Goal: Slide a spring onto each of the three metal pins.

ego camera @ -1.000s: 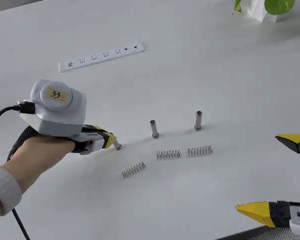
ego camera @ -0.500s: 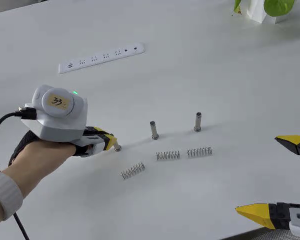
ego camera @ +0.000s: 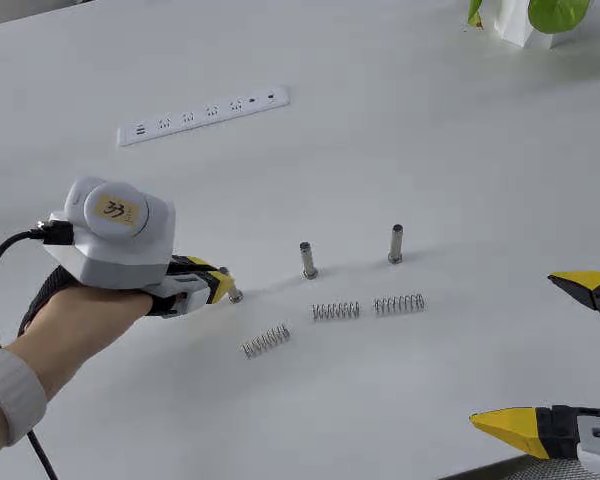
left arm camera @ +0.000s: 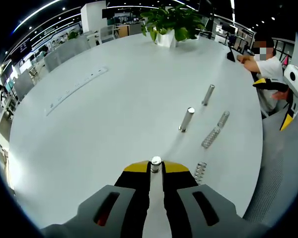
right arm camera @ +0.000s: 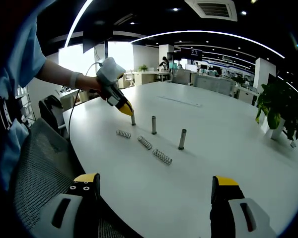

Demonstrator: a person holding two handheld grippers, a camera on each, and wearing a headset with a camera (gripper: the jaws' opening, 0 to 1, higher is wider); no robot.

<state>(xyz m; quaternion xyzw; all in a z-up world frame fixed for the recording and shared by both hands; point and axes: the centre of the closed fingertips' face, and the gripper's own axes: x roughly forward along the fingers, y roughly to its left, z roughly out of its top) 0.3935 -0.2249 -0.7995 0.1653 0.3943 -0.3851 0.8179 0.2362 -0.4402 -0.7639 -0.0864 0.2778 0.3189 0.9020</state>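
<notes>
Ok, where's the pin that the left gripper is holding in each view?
Head view: gripped pin left of centre, at the left gripper tips.
Left gripper view: pin bottom centre, between the yellow tips.
Right gripper view: pin left of centre, under the left gripper.
Shared landmark: power strip.

Your head view: bright, even, sharp; white table [ego camera: 430,150] nearly washes out toward 12 o'clock. Each pin [ego camera: 307,258] throws faint soft shadow toward 3 o'clock. Your gripper views: fisheye bends edges hard. Left gripper view: tabletop glares at 9 o'clock. Right gripper view: dimmer overall, ceiling light strips [right arm camera: 208,33] blaze at 12 o'clock, 8 o'clock side murky.
</notes>
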